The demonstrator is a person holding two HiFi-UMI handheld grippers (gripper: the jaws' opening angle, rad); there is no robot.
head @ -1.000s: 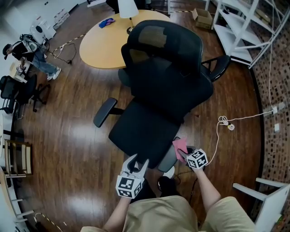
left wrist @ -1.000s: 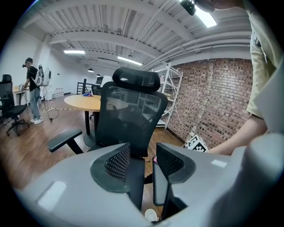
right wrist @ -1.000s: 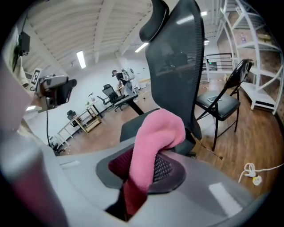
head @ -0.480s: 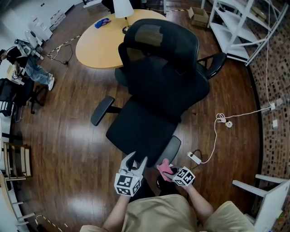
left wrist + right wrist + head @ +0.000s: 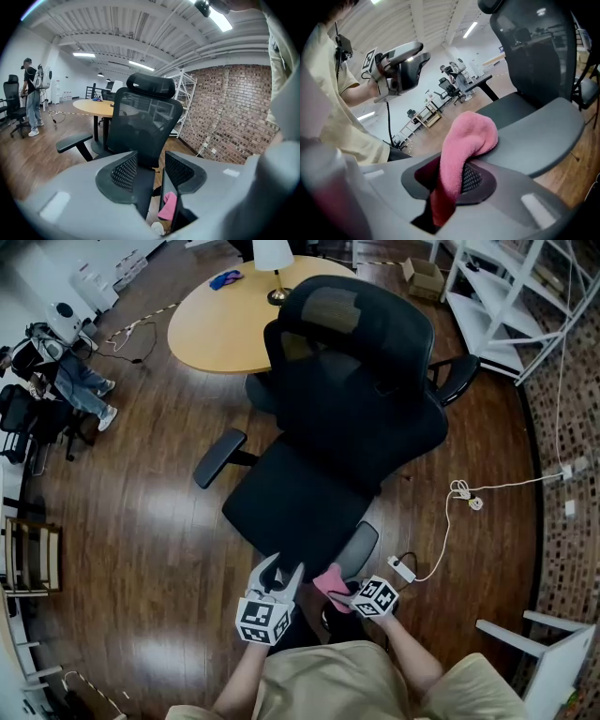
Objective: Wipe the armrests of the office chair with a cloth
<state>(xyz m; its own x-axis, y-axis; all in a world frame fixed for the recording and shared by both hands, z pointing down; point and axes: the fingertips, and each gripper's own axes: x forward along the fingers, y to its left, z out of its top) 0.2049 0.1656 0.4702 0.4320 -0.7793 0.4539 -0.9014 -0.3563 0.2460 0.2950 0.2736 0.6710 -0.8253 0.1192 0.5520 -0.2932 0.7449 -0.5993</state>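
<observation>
Two grippers: the right gripper (image 5: pixel 454 183) clamps a fluffy pink cloth (image 5: pixel 465 139) touching the grey padded armrest (image 5: pixel 536 136) of the black office chair (image 5: pixel 347 399); the left gripper (image 5: pixel 149 171) gapes empty.

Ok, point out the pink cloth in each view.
Head view: cloth low centre, in the right gripper.
Left gripper view: cloth bottom centre, seen between that gripper's open jaws.
Right gripper view: cloth centre, clamped in the jaws.
Shared landmark: the chair back, above it in all three.

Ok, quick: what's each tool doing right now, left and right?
Left tool: open, nothing between its jaws.
Right tool: closed on the pink fluffy cloth.
</observation>
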